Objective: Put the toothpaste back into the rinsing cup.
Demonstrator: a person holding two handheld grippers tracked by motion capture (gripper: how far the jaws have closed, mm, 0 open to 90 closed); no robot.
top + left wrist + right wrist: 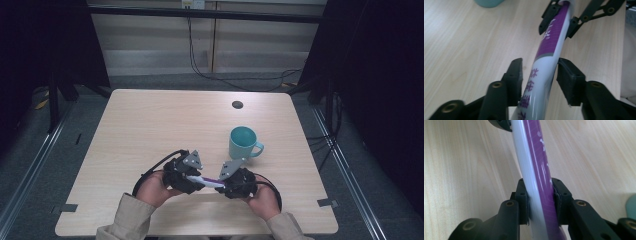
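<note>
Here the purple-and-white tube (204, 179) hangs above the near part of the table (150, 120), between the 2 grippers. The right gripper (540, 202) pinches it firmly; the left gripper (539, 75) has its jaws spread loosely around it. The teal mug (243, 142) stands just beyond.

Tube (206, 180) mostly hidden between your two grippers in high view; only short white-and-purple stretch visible. Both tube ends cut off: lower edge of left gripper view, top and bottom of right gripper view. Print on tube (548, 43) blurred, unreadable. Teal mug (489, 3) cropped at top edge of left gripper view, sliver (631, 206) at right edge of right gripper view. Your forearms cut by bottom edge of high view.
</note>
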